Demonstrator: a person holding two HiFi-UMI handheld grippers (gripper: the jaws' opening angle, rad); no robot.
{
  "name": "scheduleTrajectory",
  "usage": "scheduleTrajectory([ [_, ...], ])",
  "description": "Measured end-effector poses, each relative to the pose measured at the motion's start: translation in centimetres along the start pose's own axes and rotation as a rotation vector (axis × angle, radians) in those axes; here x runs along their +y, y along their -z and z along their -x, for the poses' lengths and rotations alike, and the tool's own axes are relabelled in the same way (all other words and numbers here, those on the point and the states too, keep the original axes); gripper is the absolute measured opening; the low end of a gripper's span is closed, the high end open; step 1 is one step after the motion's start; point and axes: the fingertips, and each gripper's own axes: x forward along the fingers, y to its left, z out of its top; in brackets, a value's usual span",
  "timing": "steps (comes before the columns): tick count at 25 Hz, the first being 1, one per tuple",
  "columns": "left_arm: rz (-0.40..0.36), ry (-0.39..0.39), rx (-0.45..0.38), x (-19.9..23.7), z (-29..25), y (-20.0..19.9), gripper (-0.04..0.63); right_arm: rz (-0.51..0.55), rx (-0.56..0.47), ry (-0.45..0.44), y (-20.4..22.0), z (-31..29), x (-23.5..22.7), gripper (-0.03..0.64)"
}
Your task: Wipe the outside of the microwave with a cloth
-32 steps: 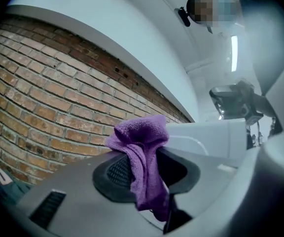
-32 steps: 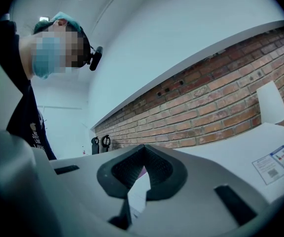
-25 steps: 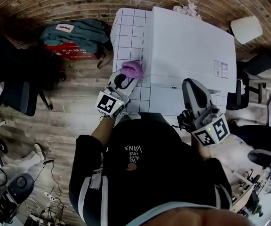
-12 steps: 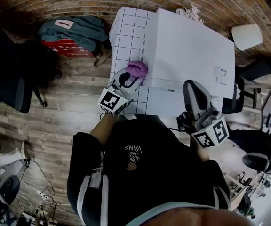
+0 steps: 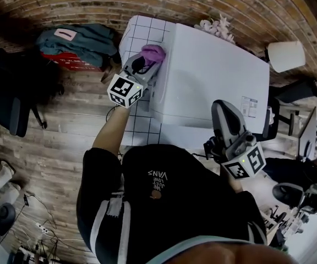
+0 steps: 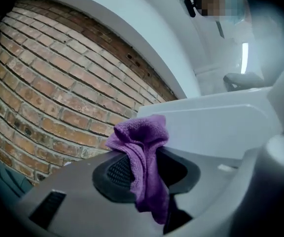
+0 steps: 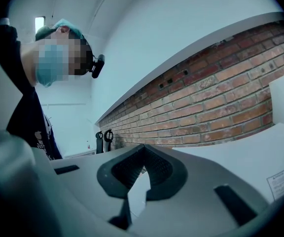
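Note:
The white microwave [image 5: 213, 87] stands on a white gridded table [image 5: 134, 34] against the brick wall. A purple cloth [image 5: 153, 52] is pinched in my left gripper [image 5: 147, 62], which presses it against the microwave's left side near the back; the cloth [image 6: 144, 152] hangs out between the shut jaws, with the microwave's white side [image 6: 221, 127] just beyond. My right gripper [image 5: 223, 111] hovers over the front right of the microwave's top, its jaws closed at the tips on nothing [image 7: 143, 154].
A teal bag on a red box [image 5: 78, 45] lies on the wooden floor left of the table. A white lamp shade [image 5: 285, 54] and chairs stand at the right. A pale pink object [image 5: 213, 25] sits behind the microwave.
My left gripper has carried the cloth along the microwave's left side, from the front toward the back by the wall. The right gripper has stayed over the front right.

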Motion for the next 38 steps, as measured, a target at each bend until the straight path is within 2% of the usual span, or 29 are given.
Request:
scheduleTrajectory([
  [9, -0.019, -0.062, -0.011, 5.5, -6.1, -1.0, 0.129, -0.006, 0.015, -0.034, -0.7, -1.4, -3.2, -0.005],
  [17, -0.007, -0.080, -0.015, 5.5, -4.6, -1.5, 0.129, -0.020, 0.003, -0.058, -0.7, -1.1, -2.2, -0.005],
  [21, -0.009, -0.061, -0.009, 3.5, -1.3, -1.5, 0.129, -0.017, -0.014, -0.065, -0.7, -0.3, -0.5, -0.005],
  [26, 0.035, -0.026, 0.034, -0.7, 4.1, 0.6, 0.129, -0.027, -0.025, -0.064, -0.1, 0.8, 2.2, -0.005],
  [34, 0.180, -0.021, 0.075, -8.0, 12.7, 5.3, 0.129, -0.038, -0.026, -0.034, 1.3, 3.0, 5.3, -0.005],
  [38, 0.259, -0.030, 0.080, -10.7, 14.7, 7.0, 0.129, -0.033, -0.036, -0.019, 1.1, 3.5, 5.5, -0.005],
])
